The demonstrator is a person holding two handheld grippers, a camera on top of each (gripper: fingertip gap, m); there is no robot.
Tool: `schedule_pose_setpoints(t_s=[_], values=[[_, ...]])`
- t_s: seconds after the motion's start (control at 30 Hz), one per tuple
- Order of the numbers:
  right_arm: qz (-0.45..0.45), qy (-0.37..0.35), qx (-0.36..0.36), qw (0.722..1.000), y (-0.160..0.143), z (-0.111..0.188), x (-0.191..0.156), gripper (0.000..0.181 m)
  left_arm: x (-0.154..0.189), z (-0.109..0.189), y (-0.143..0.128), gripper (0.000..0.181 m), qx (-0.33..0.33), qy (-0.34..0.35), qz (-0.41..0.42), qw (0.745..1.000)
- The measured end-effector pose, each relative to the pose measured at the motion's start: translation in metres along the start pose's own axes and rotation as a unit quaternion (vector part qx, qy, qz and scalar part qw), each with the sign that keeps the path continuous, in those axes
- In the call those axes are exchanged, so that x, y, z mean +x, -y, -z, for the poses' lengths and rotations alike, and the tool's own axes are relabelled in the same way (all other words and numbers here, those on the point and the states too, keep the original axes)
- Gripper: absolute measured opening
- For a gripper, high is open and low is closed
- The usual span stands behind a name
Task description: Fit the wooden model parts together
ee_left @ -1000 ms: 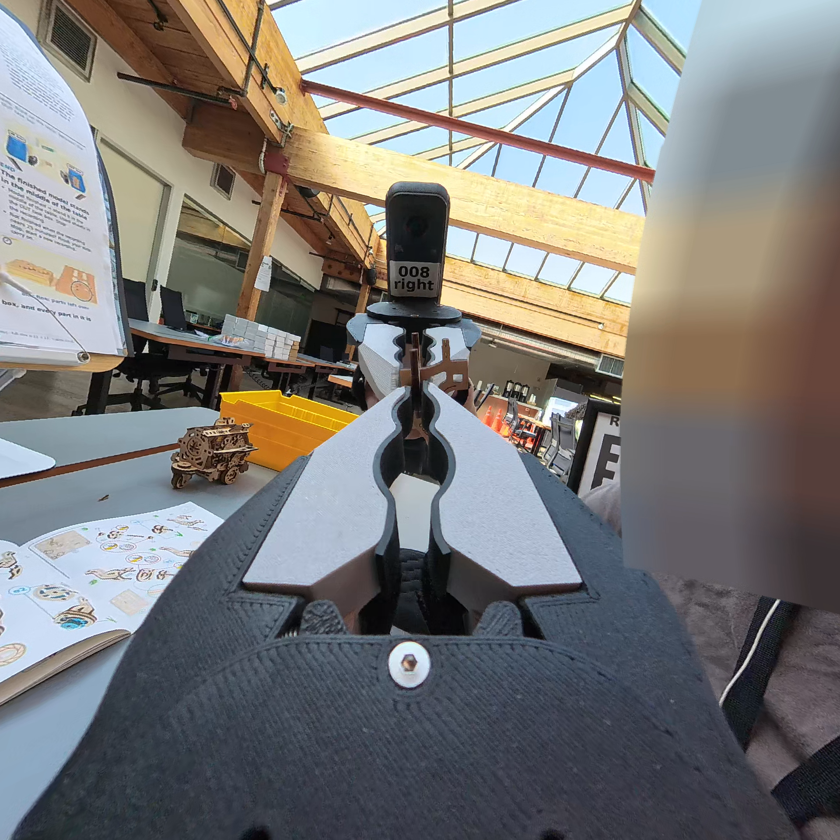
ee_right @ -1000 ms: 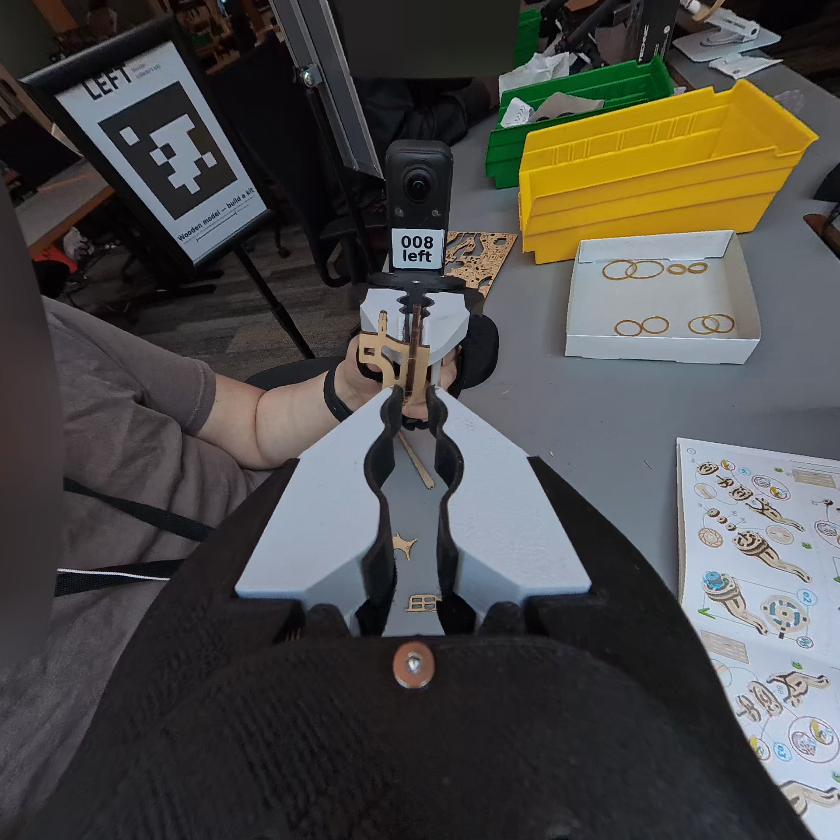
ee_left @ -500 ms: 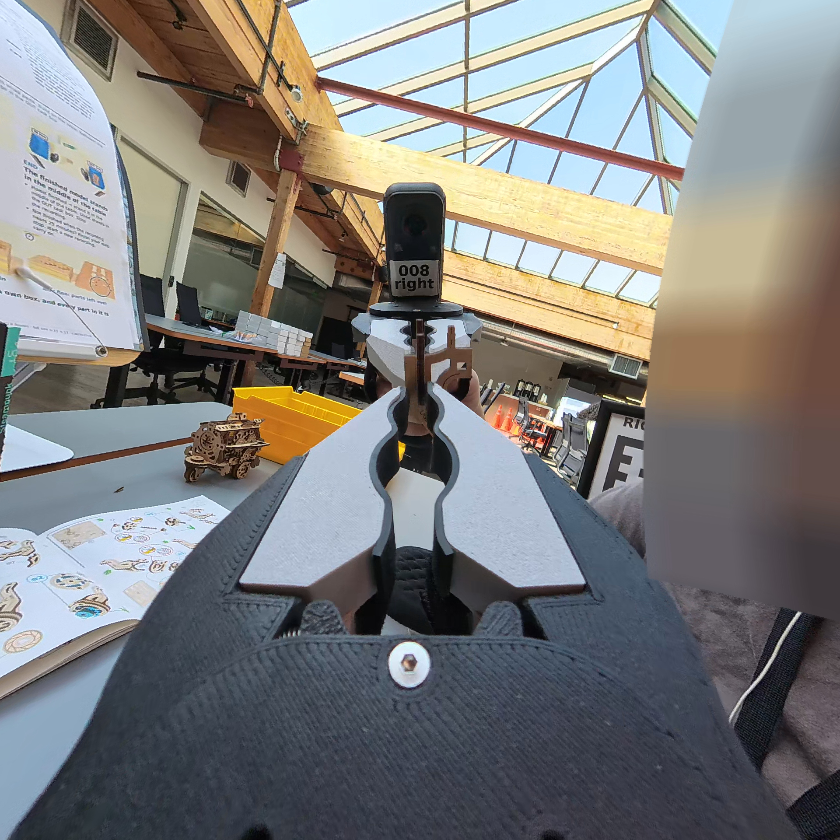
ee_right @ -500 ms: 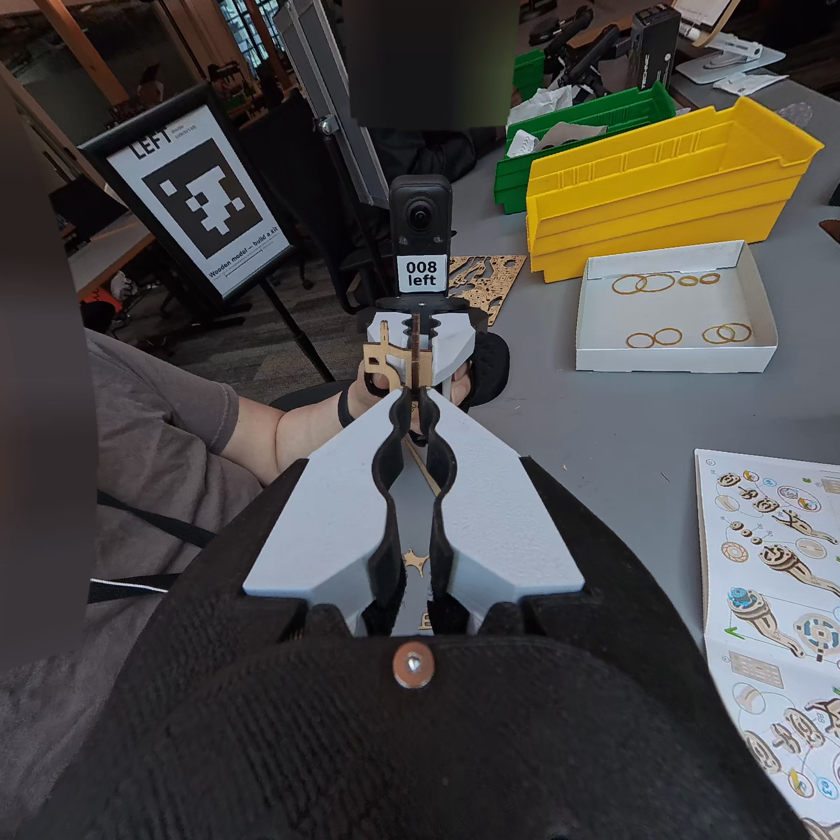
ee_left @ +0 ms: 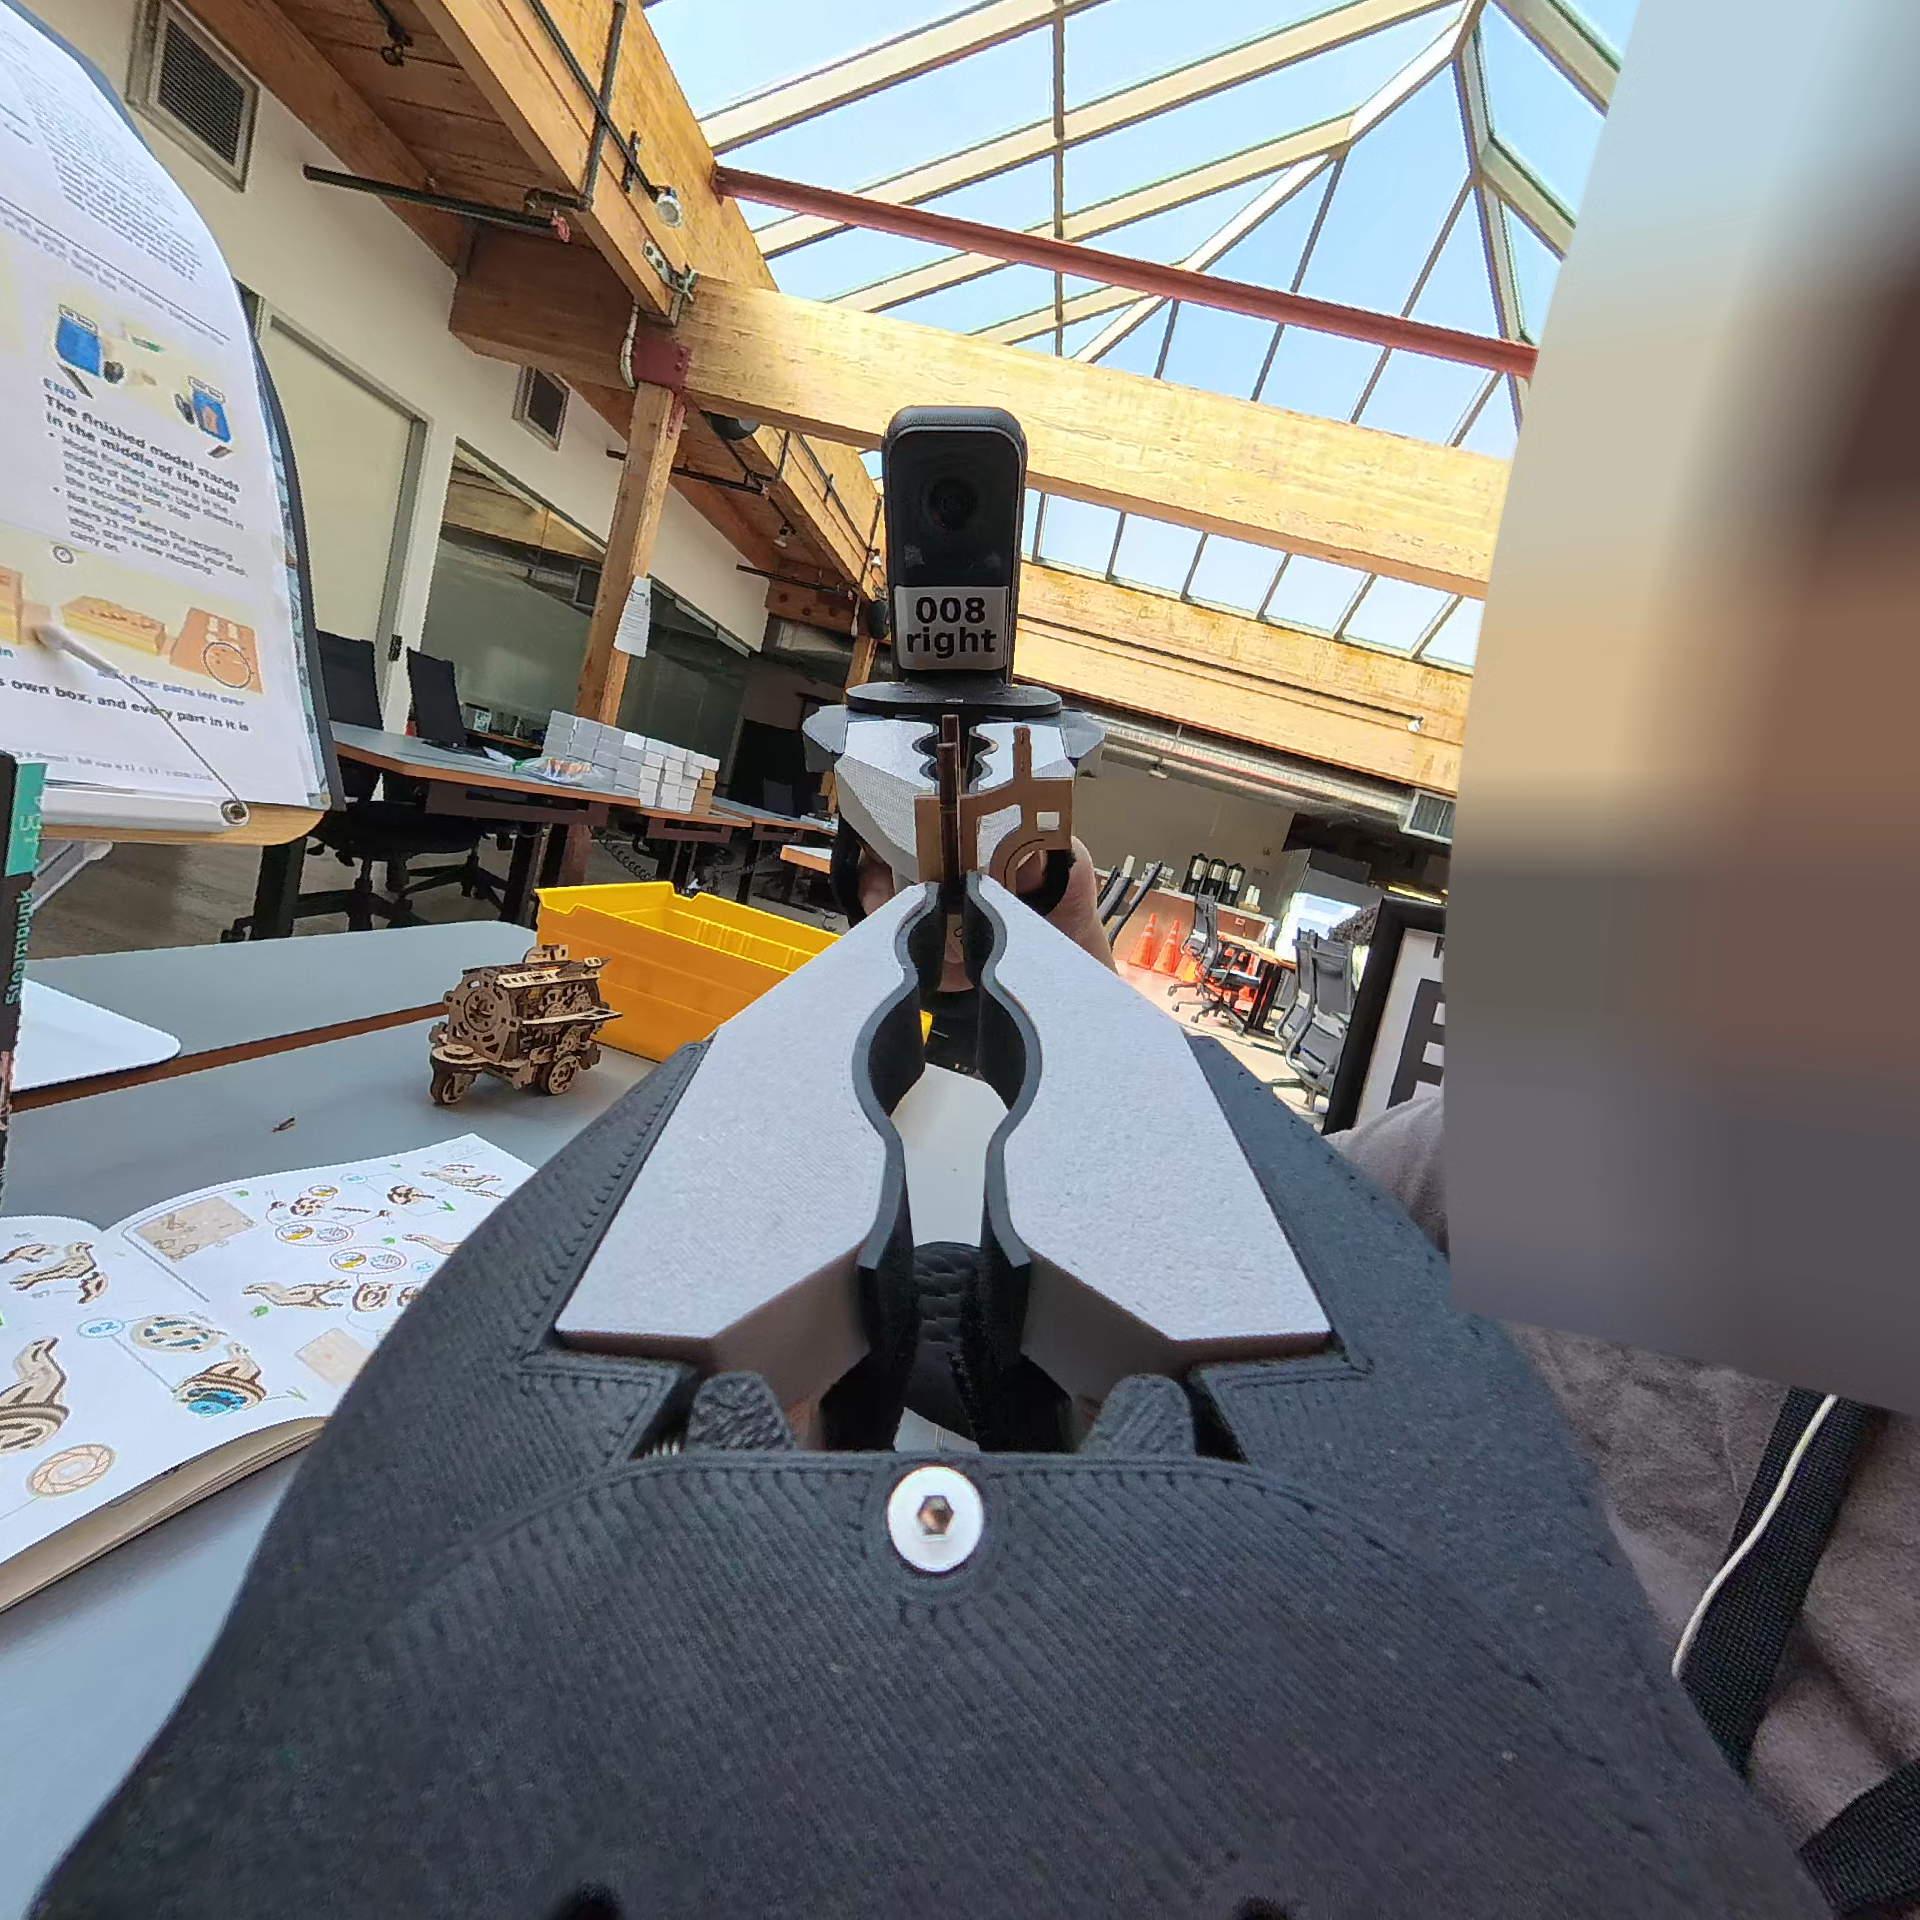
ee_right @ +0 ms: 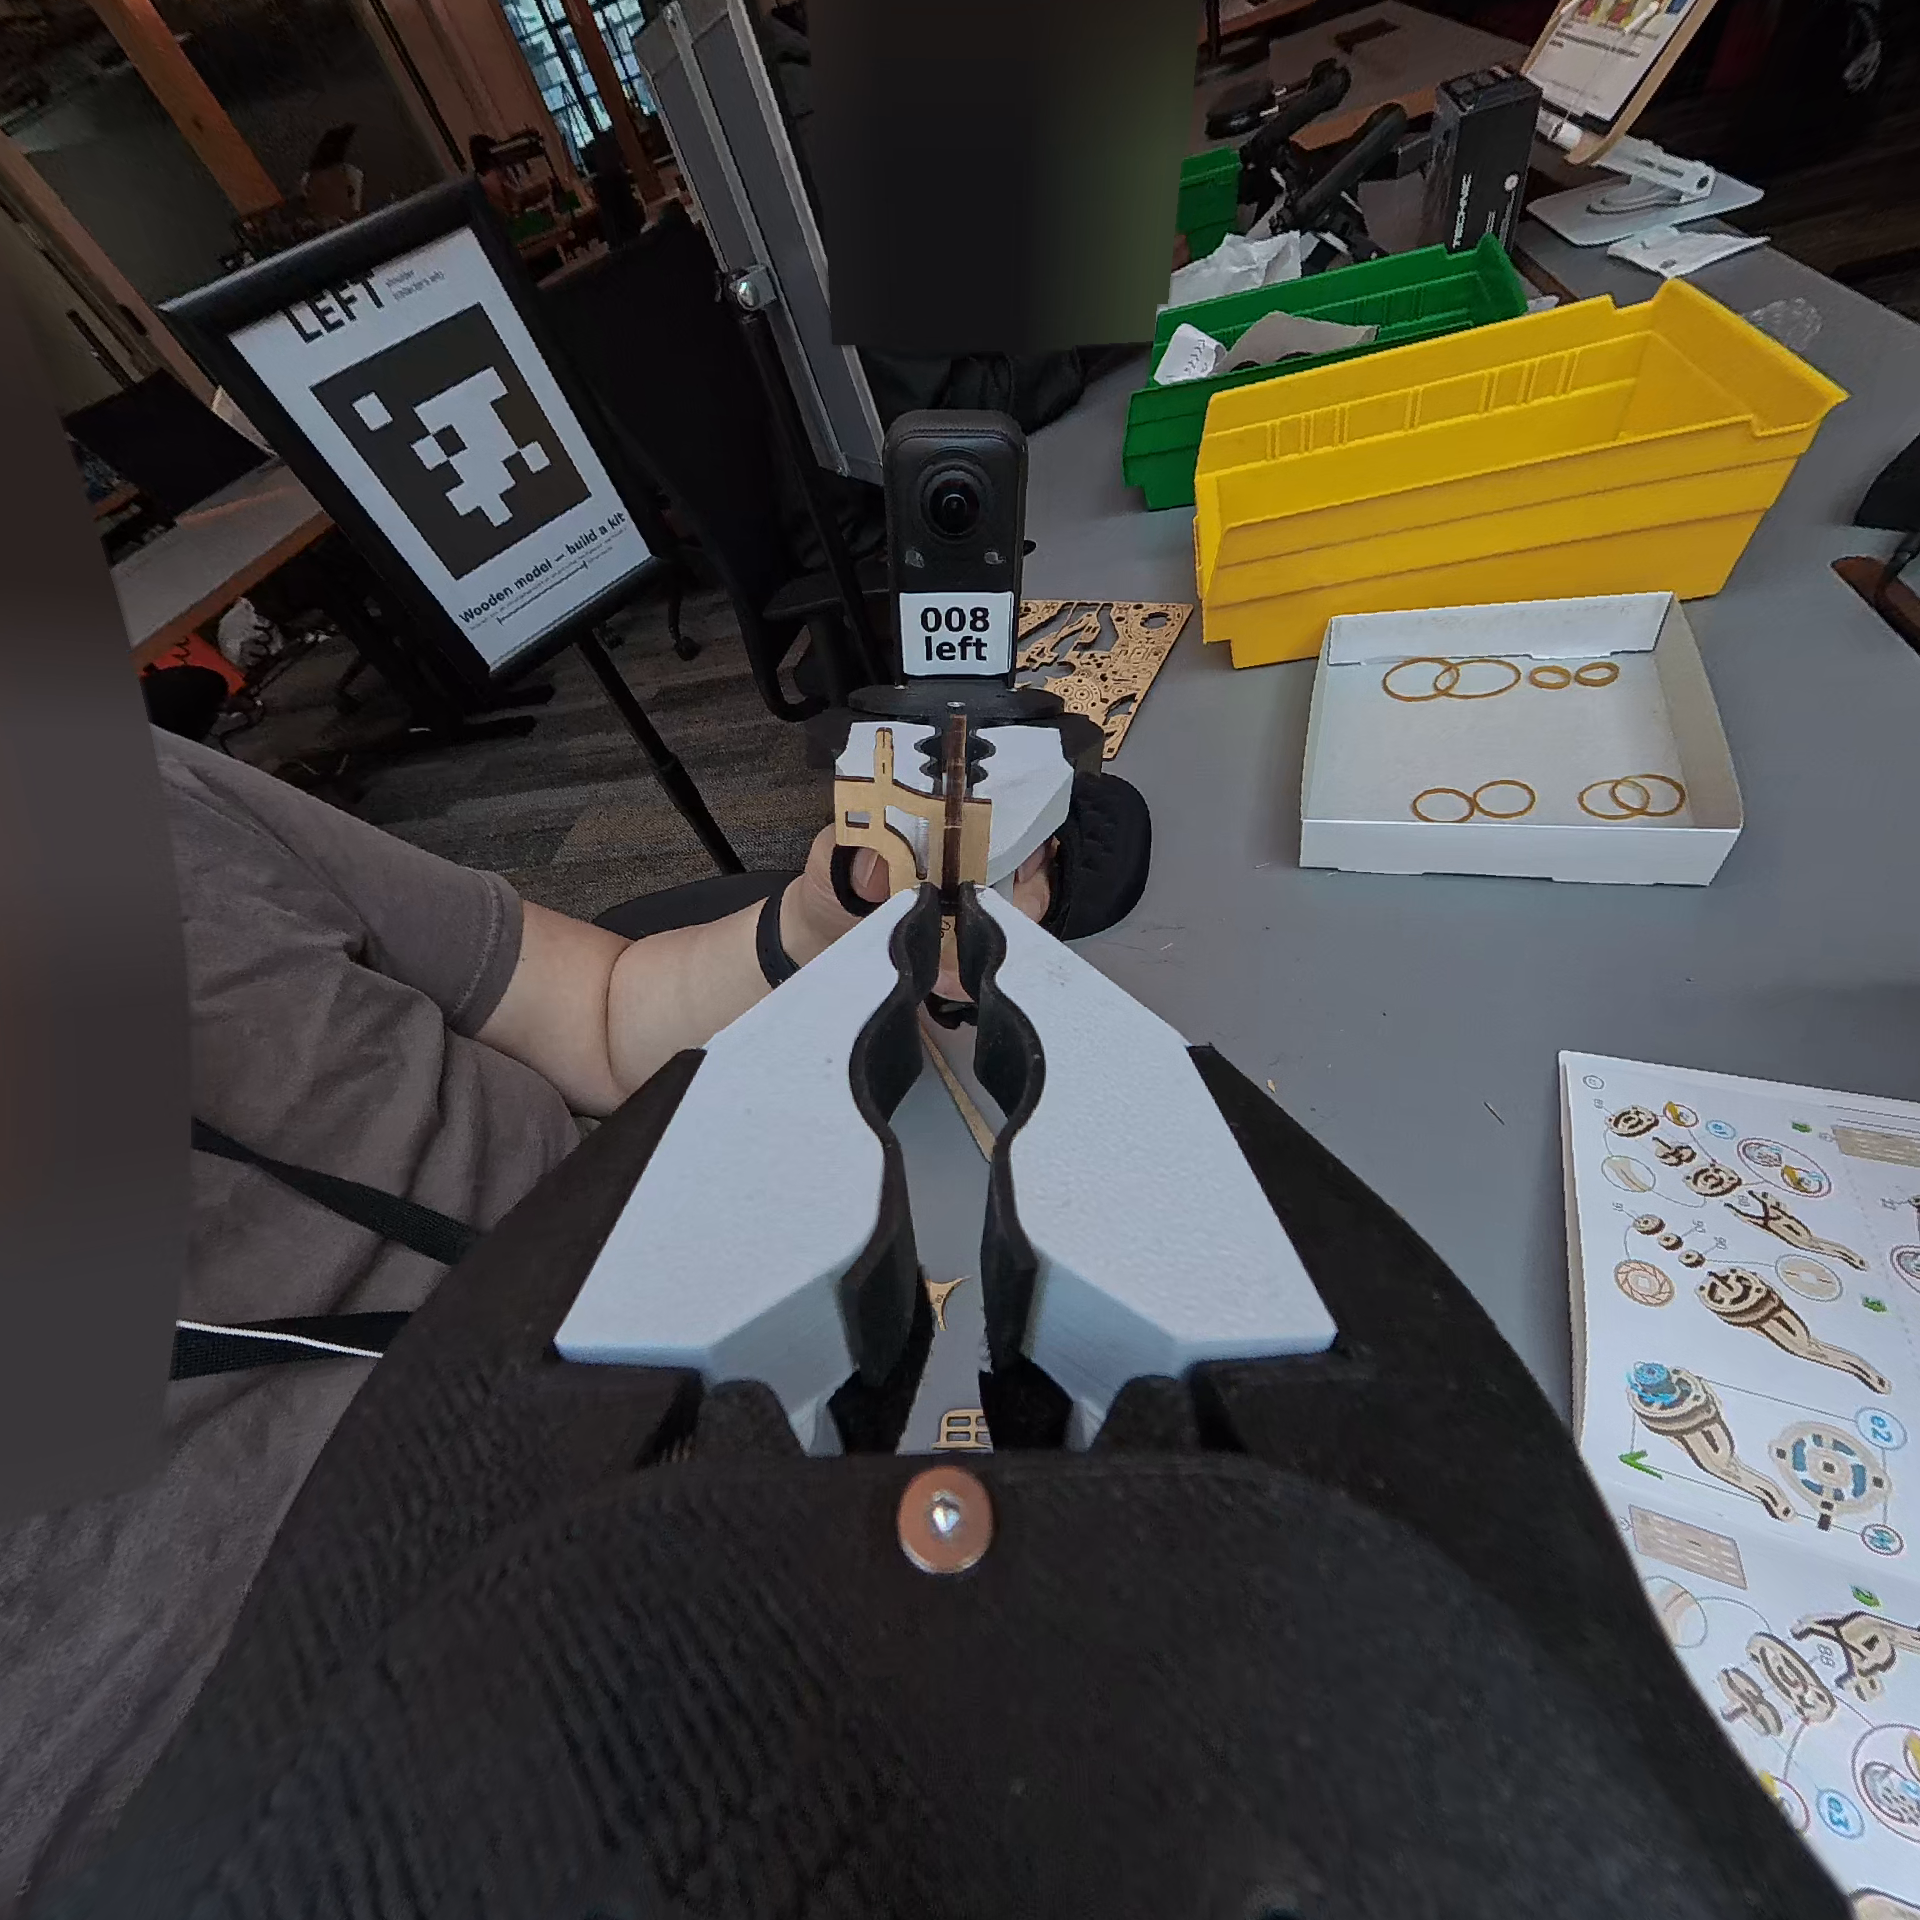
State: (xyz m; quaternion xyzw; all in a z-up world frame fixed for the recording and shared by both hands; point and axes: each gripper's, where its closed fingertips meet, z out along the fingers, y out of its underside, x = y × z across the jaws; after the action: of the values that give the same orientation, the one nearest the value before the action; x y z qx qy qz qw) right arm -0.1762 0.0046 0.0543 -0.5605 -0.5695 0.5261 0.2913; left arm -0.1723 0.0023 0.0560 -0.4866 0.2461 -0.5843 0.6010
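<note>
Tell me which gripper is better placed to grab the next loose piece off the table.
Probably right: the small wooden pieces lie just below the right gripper; the left gripper tilts up toward the skylight.

Facing tip to tip above the counter [ee_right: 1403,997]: left gripper [ee_left: 948,896] and right gripper [ee_right: 940,896], wooden parts [ee_right: 914,821] between; tray [ee_right: 1517,831] before bin [ee_right: 1496,499], booklet [ee_right: 1766,1351] nearer, right

1. We see the left gripper [ee_left: 948,894]: pale grey wedge fingers [ee_left: 769,1164] with wavy black inner pads, in a ribbed black housing.
2. A silver hex screw [ee_left: 935,1519] sits mid-housing.
3. The right gripper [ee_right: 940,896] looks alike.
4. Each carries a black camera [ee_right: 954,509] with a white label.
5. We note a grey-brown short sleeve [ee_right: 343,935] and black strap.
</note>
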Motion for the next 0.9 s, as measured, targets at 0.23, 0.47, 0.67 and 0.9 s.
schedule_pose_setpoints(t_s=[0.23, 0.47, 0.67, 0.9], values=[[-0.019, 0.032, 0.023, 0.999, 0.003, -0.004, -0.003, 0.001, 0.002, 0.002, 0.003, 0.0, 0.015, 0.008, -0.018, 1.0], [-0.015, 0.016, 0.011, 1.0, 0.0, -0.005, 0.0, 0.001, -0.001, 0.002, 0.001, 0.0, 0.008, 0.026, -0.032, 0.999], [-0.005, 0.002, 0.002, 1.0, -0.001, -0.006, 0.0, 0.001, -0.001, 0.002, 0.0, 0.0, -0.003, 0.029, -0.04, 0.999], [0.002, -0.003, -0.005, 1.0, -0.002, 0.006, 0.004, 0.004, -0.003, -0.003, -0.002, 0.0, 0.004, 0.01, 0.006, 1.0]])
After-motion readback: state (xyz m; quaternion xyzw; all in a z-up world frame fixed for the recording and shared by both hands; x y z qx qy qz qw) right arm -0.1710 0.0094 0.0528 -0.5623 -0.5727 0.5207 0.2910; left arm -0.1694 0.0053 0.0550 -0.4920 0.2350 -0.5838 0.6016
